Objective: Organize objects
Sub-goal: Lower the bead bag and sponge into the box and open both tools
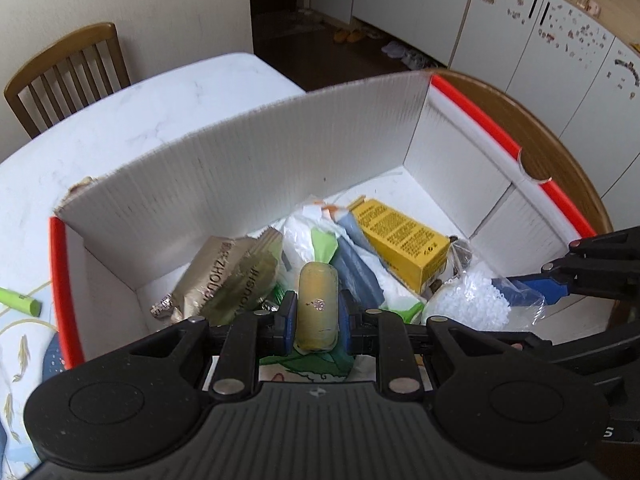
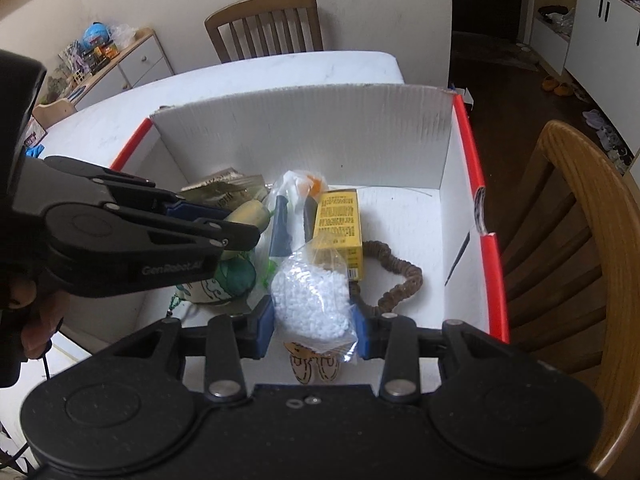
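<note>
- Far left of the left wrist view, a green marker [image 1: 20, 301] lies on the table [image 1: 140, 112], outside the box [image 1: 248, 168].
- Left gripper [image 1: 318, 314]: jaws drawn in as tight as they go, clamped on a pale yellow tube [image 1: 318, 308]. The tube's long axis runs straight ahead along the fingers, tip pointing into the box, over the near left part of the floor.
- Below and ahead of the tube lie a tan foil packet [image 1: 228, 280], then a white plastic bag [image 1: 308, 228] with grey-blue pieces, then a yellow carton [image 1: 404, 244] lying slantwise at centre.
- Right gripper [image 2: 314, 328]: jaws partly drawn in, pressing a clear bag of white pellets [image 2: 310, 300] from both sides. The bag hangs above the box's near edge, just short of the carton.
- Right of the carton in the right wrist view, a brown fabric loop [image 2: 400, 280] curls on the white floor; the lower right of the box floor is otherwise bare.
- Both loads are already inside the box walls, so the release likely turns on height alone; the right gripper seems nearer the floor, though the fisheye makes that hard to judge.
</note>
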`<move>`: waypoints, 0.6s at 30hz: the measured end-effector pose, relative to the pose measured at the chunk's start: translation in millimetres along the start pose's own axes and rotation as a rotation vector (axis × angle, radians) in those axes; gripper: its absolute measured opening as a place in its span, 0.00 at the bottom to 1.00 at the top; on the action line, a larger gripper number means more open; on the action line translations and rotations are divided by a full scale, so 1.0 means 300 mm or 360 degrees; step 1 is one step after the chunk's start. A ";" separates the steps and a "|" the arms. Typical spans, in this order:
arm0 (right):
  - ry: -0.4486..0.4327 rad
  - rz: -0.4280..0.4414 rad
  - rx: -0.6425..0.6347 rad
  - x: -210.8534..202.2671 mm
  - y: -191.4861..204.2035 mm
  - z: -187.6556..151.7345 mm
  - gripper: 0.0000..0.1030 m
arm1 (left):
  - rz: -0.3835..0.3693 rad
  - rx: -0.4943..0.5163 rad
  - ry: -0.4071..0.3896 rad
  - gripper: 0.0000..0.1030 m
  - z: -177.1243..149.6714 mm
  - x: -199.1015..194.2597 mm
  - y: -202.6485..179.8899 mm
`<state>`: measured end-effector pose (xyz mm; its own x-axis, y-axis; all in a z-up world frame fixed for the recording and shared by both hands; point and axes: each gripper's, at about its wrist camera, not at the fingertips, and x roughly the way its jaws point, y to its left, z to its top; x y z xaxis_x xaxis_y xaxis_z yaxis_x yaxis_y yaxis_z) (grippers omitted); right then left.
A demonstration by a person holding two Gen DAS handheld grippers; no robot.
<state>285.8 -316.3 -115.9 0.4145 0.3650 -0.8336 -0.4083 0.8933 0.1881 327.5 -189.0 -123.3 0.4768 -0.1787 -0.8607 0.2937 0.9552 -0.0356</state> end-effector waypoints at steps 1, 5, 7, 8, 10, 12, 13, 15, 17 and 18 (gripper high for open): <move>0.0006 -0.0001 -0.0002 0.006 -0.003 0.001 0.37 | 0.0000 0.0001 0.0004 0.20 -0.001 0.003 -0.001; 0.0024 0.0010 0.0004 0.019 -0.010 0.000 0.39 | 0.0000 0.0008 0.0029 0.20 0.003 0.013 -0.009; 0.0031 0.0013 0.0001 0.022 -0.013 -0.001 0.43 | 0.0009 0.0016 0.0030 0.20 0.004 0.013 -0.013; 0.0031 0.0008 -0.0004 0.022 -0.013 -0.001 0.44 | 0.0019 0.0034 0.0023 0.20 0.002 0.010 -0.018; 0.0033 0.0007 -0.0006 0.023 -0.016 0.000 0.48 | 0.0034 0.0061 0.0019 0.20 0.001 0.007 -0.029; 0.0037 0.0022 -0.0004 0.021 -0.020 0.000 0.49 | 0.0037 0.0057 0.0017 0.20 0.000 0.003 -0.031; 0.0038 0.0026 -0.0005 0.019 -0.020 0.001 0.50 | 0.0035 0.0051 0.0016 0.21 0.000 0.000 -0.030; 0.0035 0.0029 -0.0017 0.014 -0.017 0.002 0.53 | 0.0020 0.0029 0.0009 0.21 0.001 -0.006 -0.027; 0.0030 0.0039 -0.0024 0.009 -0.013 0.004 0.56 | 0.0008 0.0020 -0.0007 0.22 0.000 -0.017 -0.025; 0.0026 0.0044 -0.0027 0.006 -0.011 0.004 0.58 | 0.0008 0.0023 -0.0019 0.25 -0.002 -0.025 -0.025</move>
<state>289.0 -318.3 -117.2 0.3895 0.3851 -0.8367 -0.4332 0.8782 0.2025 321.2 -194.8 -117.0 0.4880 -0.1767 -0.8548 0.3034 0.9526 -0.0237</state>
